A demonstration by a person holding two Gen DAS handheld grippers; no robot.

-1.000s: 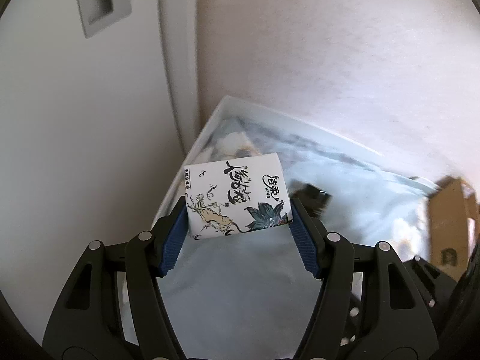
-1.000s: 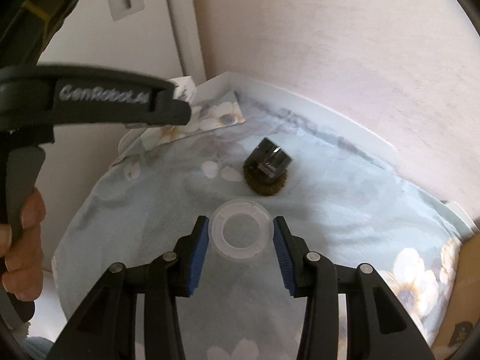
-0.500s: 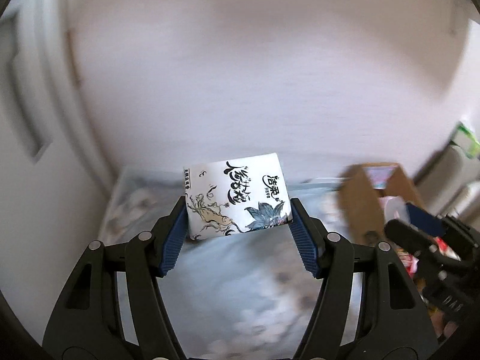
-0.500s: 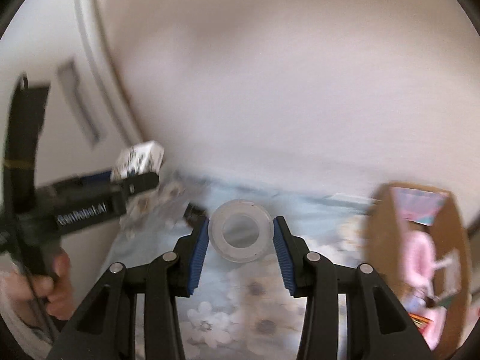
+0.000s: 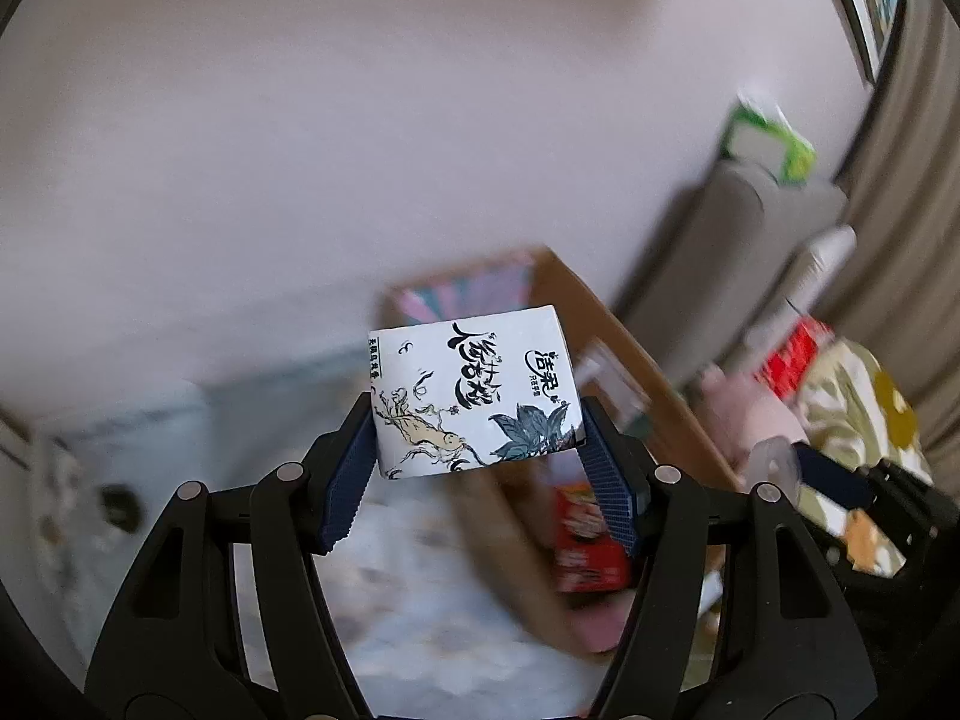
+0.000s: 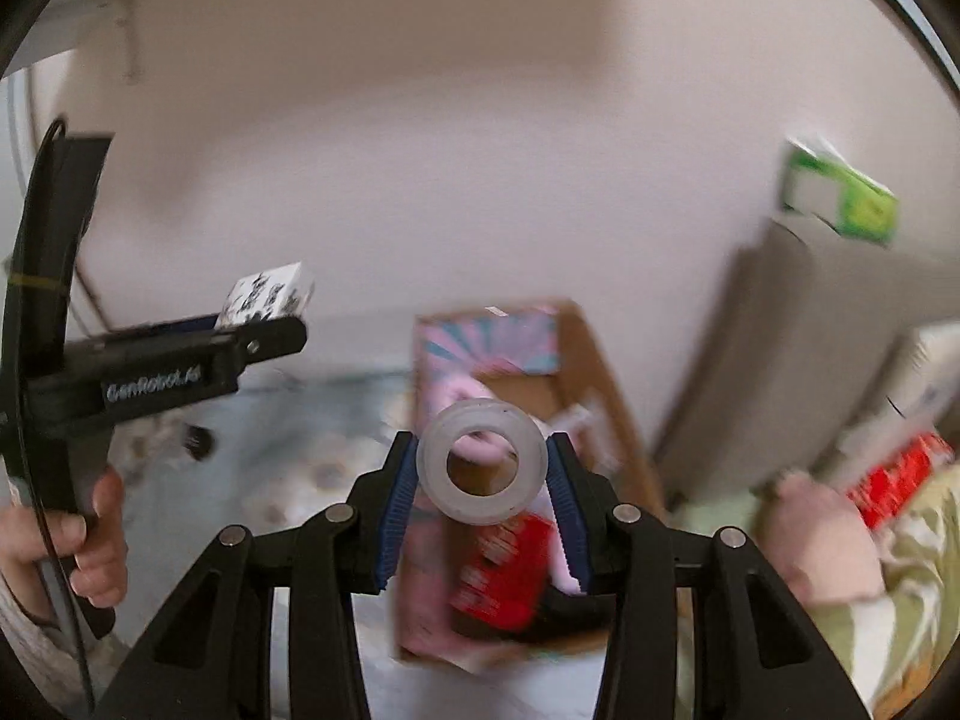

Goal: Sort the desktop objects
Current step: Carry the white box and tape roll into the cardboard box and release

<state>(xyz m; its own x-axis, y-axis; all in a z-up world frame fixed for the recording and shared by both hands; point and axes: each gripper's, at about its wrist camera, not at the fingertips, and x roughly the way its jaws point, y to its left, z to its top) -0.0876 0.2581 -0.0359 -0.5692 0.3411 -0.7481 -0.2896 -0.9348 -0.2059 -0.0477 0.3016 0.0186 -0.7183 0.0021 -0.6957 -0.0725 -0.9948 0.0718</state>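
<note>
My left gripper point(image 5: 477, 450) is shut on a white tissue pack point(image 5: 474, 393) printed with black script and a ginseng drawing, held in the air; the pack also shows in the right wrist view point(image 6: 267, 294). My right gripper point(image 6: 483, 474) is shut on a clear tape roll point(image 6: 482, 462), held above an open cardboard box point(image 6: 591, 372). The box point(image 5: 624, 360) lies ahead and right of the left gripper and holds a red packet point(image 6: 504, 570) and pink items. A small black object point(image 6: 198, 441) rests on the floral cloth point(image 6: 288, 456).
A pale wall stands behind. To the right are a grey sofa point(image 6: 798, 324), a green and white box point(image 6: 840, 192) on top of it, a red item point(image 6: 894, 480) and a pink cushion point(image 6: 822, 540). The view is blurred by motion.
Both grippers have swung to the right, away from the left end of the floral cloth, each keeping its object. The cardboard box and sofa have come into view.
</note>
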